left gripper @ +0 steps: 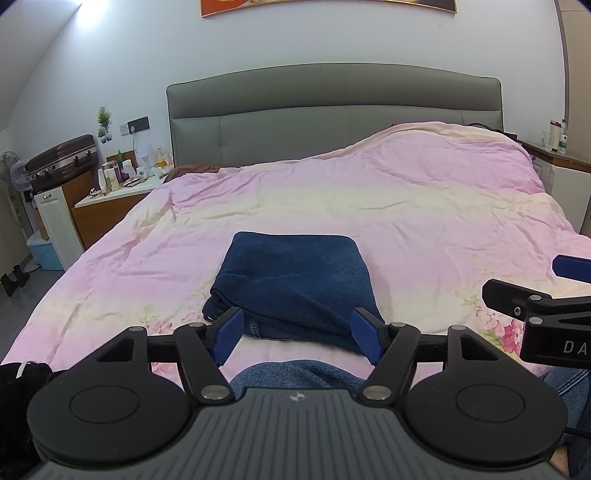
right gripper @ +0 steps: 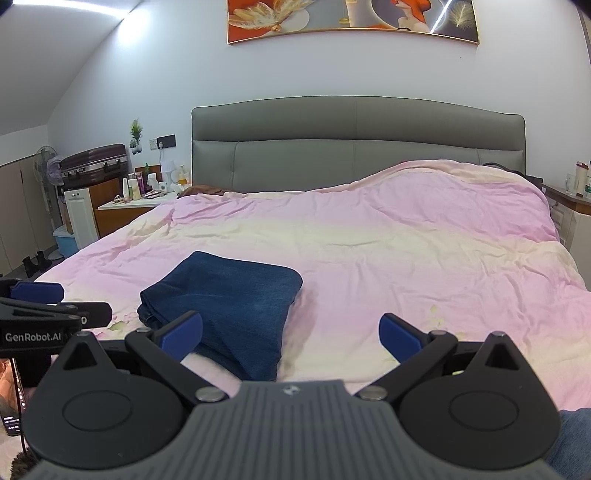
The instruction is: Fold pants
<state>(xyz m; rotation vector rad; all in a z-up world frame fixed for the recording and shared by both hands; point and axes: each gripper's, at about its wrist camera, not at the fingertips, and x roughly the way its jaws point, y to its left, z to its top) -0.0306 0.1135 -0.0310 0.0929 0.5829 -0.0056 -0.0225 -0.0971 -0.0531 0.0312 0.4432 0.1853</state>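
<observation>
From my left wrist, the pants (left gripper: 291, 284) lie folded into a compact block on the bed (left gripper: 406, 206), just beyond my left gripper (left gripper: 297, 334), whose jaws are spread and empty. I judge the folding done, nothing left.

From my right wrist, the pants (right gripper: 225, 306) sit left of my right gripper (right gripper: 291, 338), jaws spread, holding nothing; only here the painting (right gripper: 351, 18) shows fully.

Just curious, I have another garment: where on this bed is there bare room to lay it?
Bare quilt lies right of the folded jeans and beyond them toward the headboard. The nightstand is crowded with bottles.
</observation>
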